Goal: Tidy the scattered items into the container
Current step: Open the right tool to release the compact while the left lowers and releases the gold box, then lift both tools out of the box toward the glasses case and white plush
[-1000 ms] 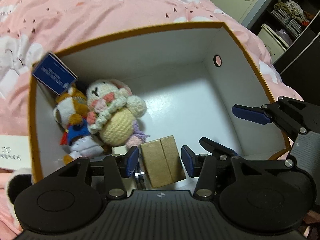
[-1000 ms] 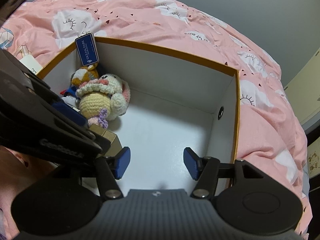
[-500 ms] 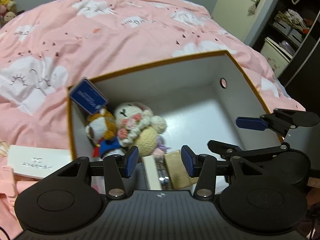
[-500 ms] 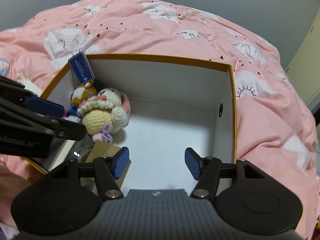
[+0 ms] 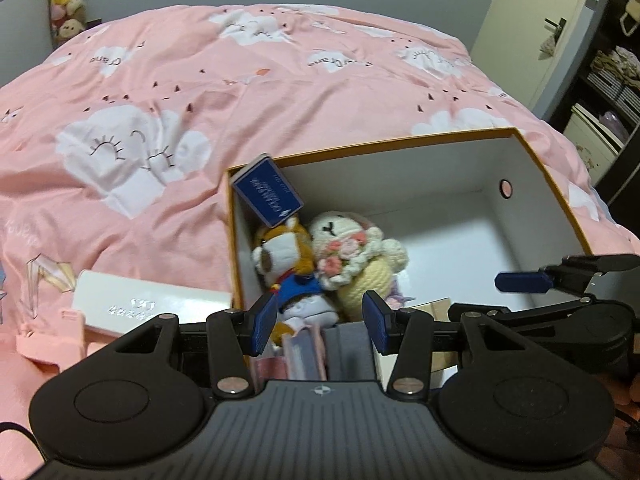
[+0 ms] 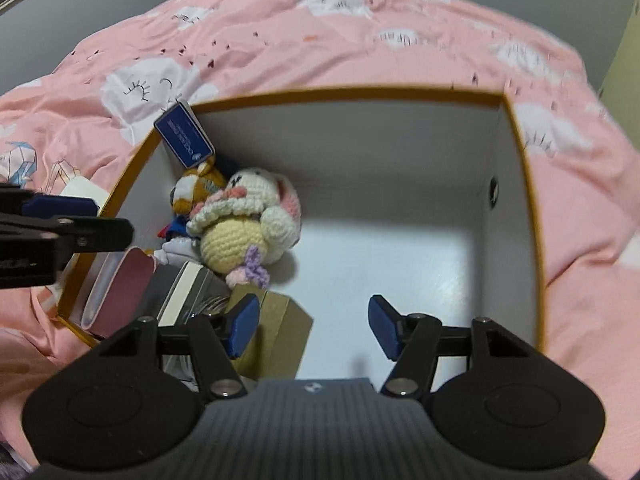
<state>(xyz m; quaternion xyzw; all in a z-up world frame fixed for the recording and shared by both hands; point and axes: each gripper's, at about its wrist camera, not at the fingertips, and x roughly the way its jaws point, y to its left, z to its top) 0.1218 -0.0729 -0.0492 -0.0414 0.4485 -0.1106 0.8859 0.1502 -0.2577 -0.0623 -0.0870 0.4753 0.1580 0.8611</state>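
L gripper (image 5: pixel 318 322) fingers part-open, empty; R gripper (image 6: pixel 314 330) fingers closing, empty, over box (image 6: pixel 360 94). Next item, white carton (image 5: pixel 152 304), lies on bed just left of box, long axis sideways; L hand nearer.

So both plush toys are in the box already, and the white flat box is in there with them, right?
Not quite. Both plush toys are in the box, but the white flat box lies outside it on the pink bedding, beside the box's left wall, as the left wrist view shows.
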